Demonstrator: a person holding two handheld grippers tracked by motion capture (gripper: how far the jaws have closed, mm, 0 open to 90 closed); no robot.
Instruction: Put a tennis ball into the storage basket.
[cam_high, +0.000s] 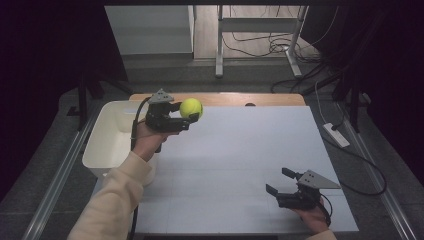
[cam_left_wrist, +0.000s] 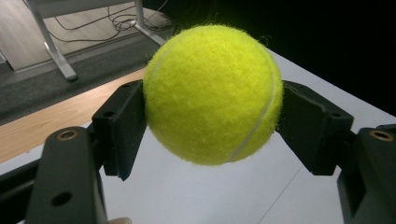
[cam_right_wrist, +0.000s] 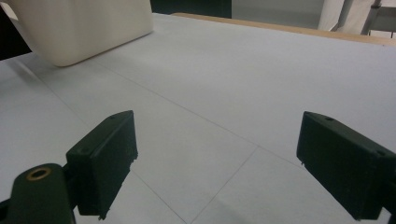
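Right now the left gripper (cam_high: 192, 116) has a yellow tennis ball (cam_high: 191, 108) squeezed between its two black jaws. It holds the ball up in the air, above the far left part of the white table (cam_high: 240, 165), close to the far edge and just beside the white bin (cam_high: 107, 137) that sits at the table's left edge.

Close up in the left gripper view, the tennis ball (cam_left_wrist: 212, 93) looks fuzzy and soft on the outside. I think it is light and a bit springy, so it will squash a little when pressed but not break. The fuzz should stop it from slipping. Being round, it could roll away if it were set down on the flat table. The best place to hold it is across its fat middle, one jaw on each side, and that is how the jaws sit now.

A ball has no long side and no front, so it does not point any way. Its white seam curves down the side nearer one jaw.

The right gripper (cam_high: 281, 182) rests low near the table's near right corner, jaws wide apart with nothing between them.
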